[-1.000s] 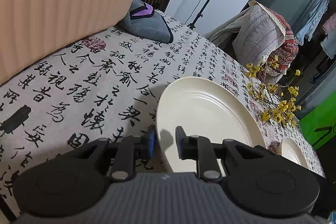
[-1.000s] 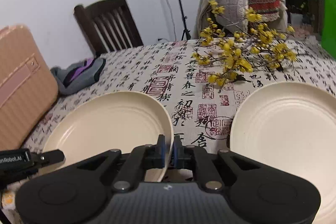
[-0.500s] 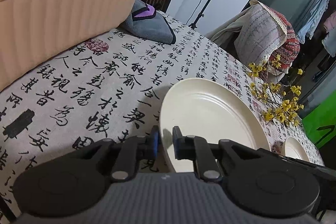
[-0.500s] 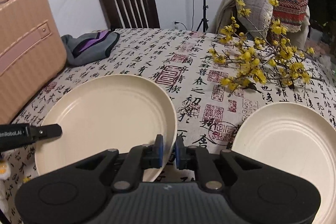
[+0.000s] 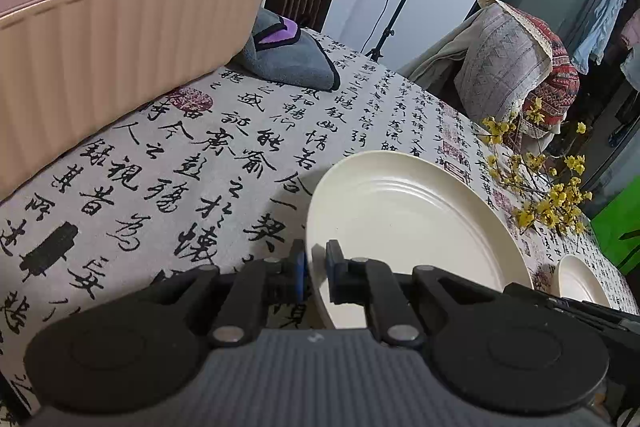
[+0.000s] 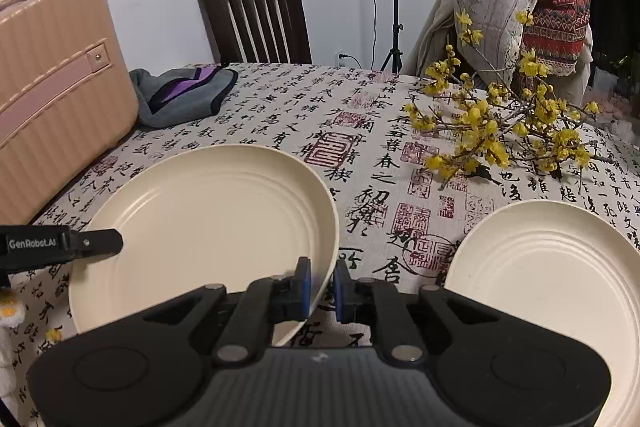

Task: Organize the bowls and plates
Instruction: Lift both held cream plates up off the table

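Observation:
A large cream plate sits on the calligraphy-print tablecloth, held at two opposite rims. My left gripper is shut on its near-left rim, blue pads on either side of the edge. In the right wrist view, one of its black fingers reaches the plate's left rim. My right gripper is shut on the right rim, which looks raised slightly off the cloth. A second cream plate lies flat to the right, untouched.
A pink ribbed suitcase stands at the left. A grey and purple cloth lies behind the plate. A branch of yellow flowers lies at the back right. Past the table stand a dark wooden chair and a fabric-draped chair.
My left gripper's jaws have narrowed onto the plate's rim. The right gripper has rolled toward level while keeping its hold on the rim.

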Action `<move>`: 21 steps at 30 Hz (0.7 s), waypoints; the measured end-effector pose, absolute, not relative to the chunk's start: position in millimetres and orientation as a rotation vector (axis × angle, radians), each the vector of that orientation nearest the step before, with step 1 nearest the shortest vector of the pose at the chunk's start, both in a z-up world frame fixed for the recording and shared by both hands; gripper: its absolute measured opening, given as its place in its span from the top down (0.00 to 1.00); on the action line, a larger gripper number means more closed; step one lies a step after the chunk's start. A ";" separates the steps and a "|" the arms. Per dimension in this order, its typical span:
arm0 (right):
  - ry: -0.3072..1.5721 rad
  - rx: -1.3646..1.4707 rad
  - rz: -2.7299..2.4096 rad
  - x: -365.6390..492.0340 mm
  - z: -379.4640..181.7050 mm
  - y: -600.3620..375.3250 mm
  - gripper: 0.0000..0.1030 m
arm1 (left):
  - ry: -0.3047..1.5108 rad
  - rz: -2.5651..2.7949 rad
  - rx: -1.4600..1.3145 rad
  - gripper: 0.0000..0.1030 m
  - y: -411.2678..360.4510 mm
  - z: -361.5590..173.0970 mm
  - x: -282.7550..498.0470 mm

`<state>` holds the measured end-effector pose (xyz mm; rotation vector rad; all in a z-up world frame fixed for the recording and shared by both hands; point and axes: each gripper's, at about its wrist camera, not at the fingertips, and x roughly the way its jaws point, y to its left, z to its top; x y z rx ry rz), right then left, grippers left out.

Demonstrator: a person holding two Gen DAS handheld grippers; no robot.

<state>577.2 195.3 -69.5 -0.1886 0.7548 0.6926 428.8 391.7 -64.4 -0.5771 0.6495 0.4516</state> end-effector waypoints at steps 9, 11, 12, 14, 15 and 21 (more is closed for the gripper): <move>0.729 -0.160 0.696 569.8 -58.2 184.6 0.89 | 0.613 0.442 -0.575 0.90 384.6 -52.1 419.4; 0.727 -0.147 0.692 567.9 -54.6 180.6 0.89 | 0.601 0.435 -0.577 0.90 381.6 -47.4 416.4; 0.725 -0.144 0.690 566.8 -52.7 178.7 0.89 | 0.595 0.434 -0.572 0.90 379.1 -44.4 414.8; 0.721 -0.136 0.687 564.4 -48.1 174.7 0.89 | 0.585 0.438 -0.552 0.90 372.2 -37.8 412.5; 0.716 -0.131 0.685 563.0 -45.0 172.3 0.89 | 0.579 0.438 -0.545 0.90 369.3 -34.6 411.0; 0.693 -0.123 0.689 553.3 -31.7 159.3 0.89 | 0.561 0.428 -0.544 0.90 359.6 -19.5 402.5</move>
